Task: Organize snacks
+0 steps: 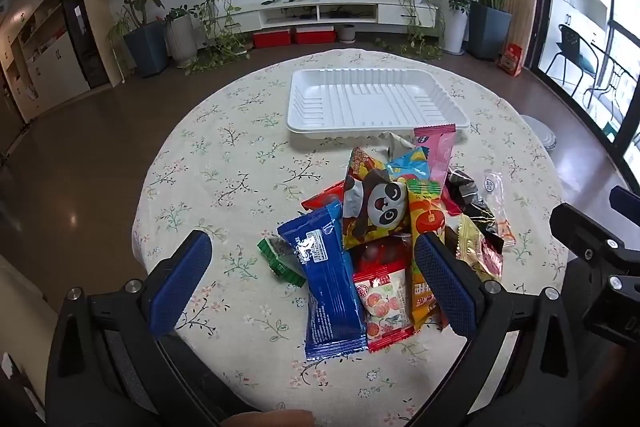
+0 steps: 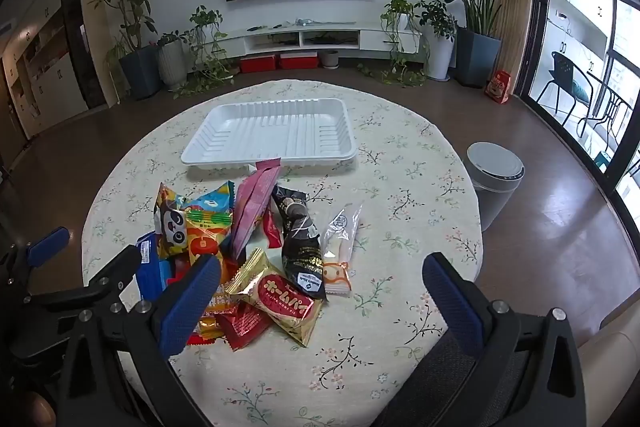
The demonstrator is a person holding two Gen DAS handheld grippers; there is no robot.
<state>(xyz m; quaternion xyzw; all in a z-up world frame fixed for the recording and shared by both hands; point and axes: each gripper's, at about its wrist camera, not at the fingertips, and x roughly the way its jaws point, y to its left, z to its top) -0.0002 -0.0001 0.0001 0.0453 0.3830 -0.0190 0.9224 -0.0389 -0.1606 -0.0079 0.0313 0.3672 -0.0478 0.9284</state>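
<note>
A pile of snack packets lies on the round floral table (image 1: 224, 155): a blue packet (image 1: 328, 283), a panda packet (image 1: 376, 203), a pink packet (image 1: 434, 151), a green packet (image 1: 278, 259). The right wrist view shows a gold packet (image 2: 280, 301), a black packet (image 2: 300, 243) and a clear packet (image 2: 340, 239). An empty white tray (image 1: 372, 103) sits behind the pile, also in the right wrist view (image 2: 272, 131). My left gripper (image 1: 312, 267) is open above the near side of the pile. My right gripper (image 2: 320, 283) is open over the pile's right side.
A grey bin (image 2: 494, 179) stands on the floor right of the table. Plants, a TV stand and a wall TV line the far wall. A glass door is at the right. The right gripper's body (image 1: 592, 239) shows beside the left one.
</note>
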